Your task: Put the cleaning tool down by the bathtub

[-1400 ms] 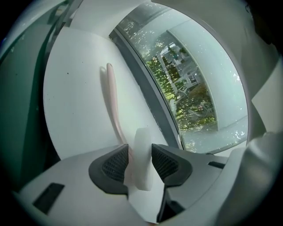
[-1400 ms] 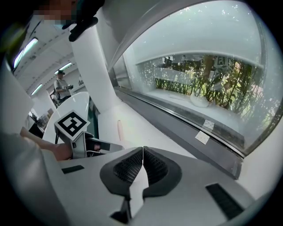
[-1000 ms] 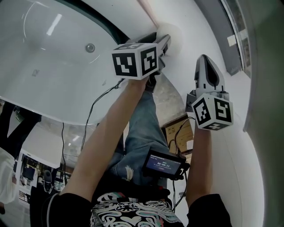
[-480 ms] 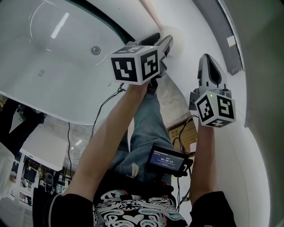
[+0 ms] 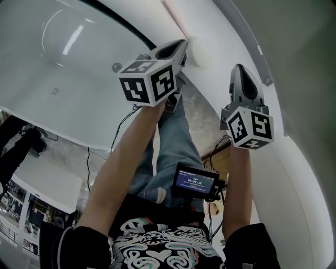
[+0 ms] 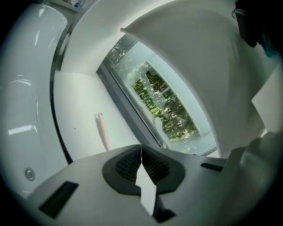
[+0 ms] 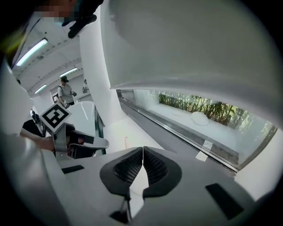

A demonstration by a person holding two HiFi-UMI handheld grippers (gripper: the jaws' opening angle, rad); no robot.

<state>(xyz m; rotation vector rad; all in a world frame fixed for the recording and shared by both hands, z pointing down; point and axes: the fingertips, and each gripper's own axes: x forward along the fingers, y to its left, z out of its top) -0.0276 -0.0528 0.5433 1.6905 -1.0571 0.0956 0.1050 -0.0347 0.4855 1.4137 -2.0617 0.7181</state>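
Observation:
The cleaning tool [image 6: 103,131], a thin pale pink stick, lies on the white ledge [image 6: 79,114] between the bathtub [image 5: 63,58] and the window wall. It also shows in the head view as the pink stick [image 5: 175,11] and in the right gripper view as the small stick [image 7: 125,142]. My left gripper [image 5: 176,48] hangs short of it, apart from the tool, jaws shut with nothing between them [image 6: 141,148]. My right gripper [image 5: 240,71] is raised beside it at the right, also shut and empty [image 7: 143,150].
The tub's drain [image 5: 116,67] sits near the left gripper. A long window [image 6: 168,110] with greenery runs behind the ledge. A small screen device [image 5: 195,183] and cables hang at the person's waist above jeans-clad legs [image 5: 168,142]. People stand in the background [image 7: 66,92].
The left gripper has shifted left and its jaws have come together. The head view has tilted, so the tub slid up and left. The right gripper has hardly moved.

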